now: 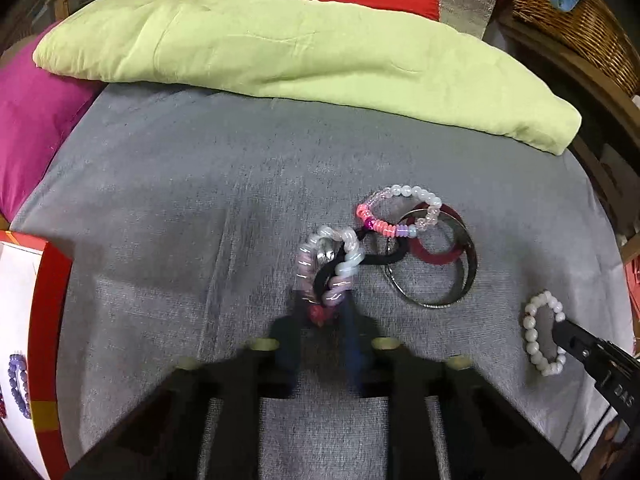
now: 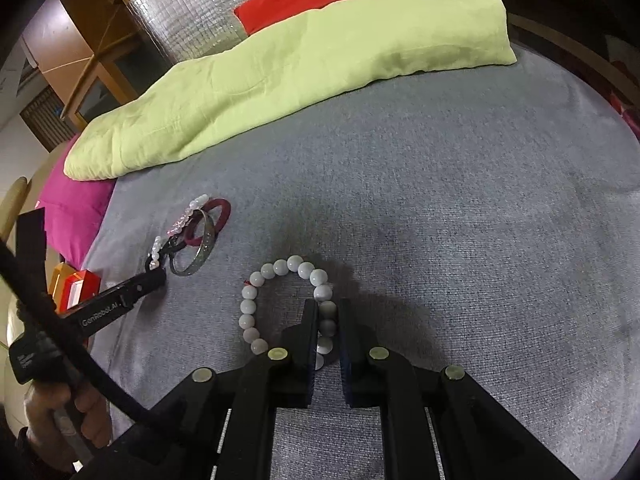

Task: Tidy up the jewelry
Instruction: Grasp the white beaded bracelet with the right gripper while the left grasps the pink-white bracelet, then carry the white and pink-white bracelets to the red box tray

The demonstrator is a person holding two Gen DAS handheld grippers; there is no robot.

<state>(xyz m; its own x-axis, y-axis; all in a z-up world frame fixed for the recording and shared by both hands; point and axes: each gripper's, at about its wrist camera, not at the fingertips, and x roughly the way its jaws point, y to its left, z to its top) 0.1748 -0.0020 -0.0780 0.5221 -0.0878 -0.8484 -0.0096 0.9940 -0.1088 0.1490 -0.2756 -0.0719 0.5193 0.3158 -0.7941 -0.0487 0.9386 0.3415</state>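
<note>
Round white bead bracelet (image 2: 280,304): plain milky white. Spiral plastic hair coil (image 1: 328,272): pale pink, lilac, white bands. Small-bead bracelet (image 1: 400,212): clear, coral, magenta, lilac. Flat dark red ring (image 1: 438,254). Silver metal bangle (image 1: 434,302). Woven grey cloth (image 2: 440,200). Lime-green folded cloth (image 1: 280,48). Magenta cushion (image 1: 32,128).

Green pillow (image 1: 288,52) beside magenta cushion (image 1: 32,120)
</note>
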